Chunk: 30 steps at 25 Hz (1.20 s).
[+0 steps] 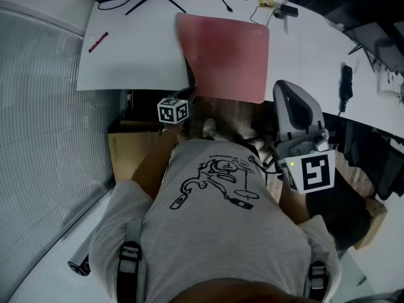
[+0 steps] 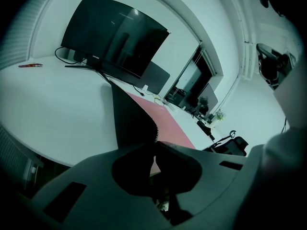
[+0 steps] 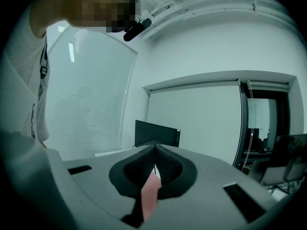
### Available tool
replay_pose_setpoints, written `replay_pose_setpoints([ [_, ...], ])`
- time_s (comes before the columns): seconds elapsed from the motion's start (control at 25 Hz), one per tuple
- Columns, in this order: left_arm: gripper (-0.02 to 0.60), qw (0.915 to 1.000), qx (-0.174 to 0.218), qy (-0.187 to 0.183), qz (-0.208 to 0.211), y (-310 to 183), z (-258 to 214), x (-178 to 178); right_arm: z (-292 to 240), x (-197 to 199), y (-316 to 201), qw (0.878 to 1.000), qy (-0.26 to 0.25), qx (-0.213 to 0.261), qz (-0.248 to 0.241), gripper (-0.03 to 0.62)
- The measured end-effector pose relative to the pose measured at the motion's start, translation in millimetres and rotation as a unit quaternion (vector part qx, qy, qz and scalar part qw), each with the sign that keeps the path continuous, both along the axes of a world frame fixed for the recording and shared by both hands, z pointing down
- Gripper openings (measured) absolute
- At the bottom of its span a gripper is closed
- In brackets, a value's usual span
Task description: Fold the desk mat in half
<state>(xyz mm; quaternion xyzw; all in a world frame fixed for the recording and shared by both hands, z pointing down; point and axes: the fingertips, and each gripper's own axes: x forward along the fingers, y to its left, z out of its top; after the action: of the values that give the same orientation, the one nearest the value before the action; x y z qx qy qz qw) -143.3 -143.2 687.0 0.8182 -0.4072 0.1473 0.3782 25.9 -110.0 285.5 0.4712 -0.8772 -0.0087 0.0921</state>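
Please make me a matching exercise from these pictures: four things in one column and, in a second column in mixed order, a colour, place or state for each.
Things:
1. desk mat
2. pen
3. monitor
4. right gripper

Descriptions:
a. black, standing at the back of the desk
b. shut on the mat's pink corner
c. pink, on the white desk
d. red, near the desk's left edge

Pairs: 1-c, 2-d, 3-a, 4-b
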Motion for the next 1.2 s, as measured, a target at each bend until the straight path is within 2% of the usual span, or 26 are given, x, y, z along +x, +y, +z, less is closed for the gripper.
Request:
replay_pose_setpoints([
  [1.2, 0.031, 0.9993, 0.011, -0.009, 0.034, 5.6, -12.2, 54.2, -4.5, 42.7, 5.3, 1.000, -0.009, 0.003, 0.008, 0.006],
])
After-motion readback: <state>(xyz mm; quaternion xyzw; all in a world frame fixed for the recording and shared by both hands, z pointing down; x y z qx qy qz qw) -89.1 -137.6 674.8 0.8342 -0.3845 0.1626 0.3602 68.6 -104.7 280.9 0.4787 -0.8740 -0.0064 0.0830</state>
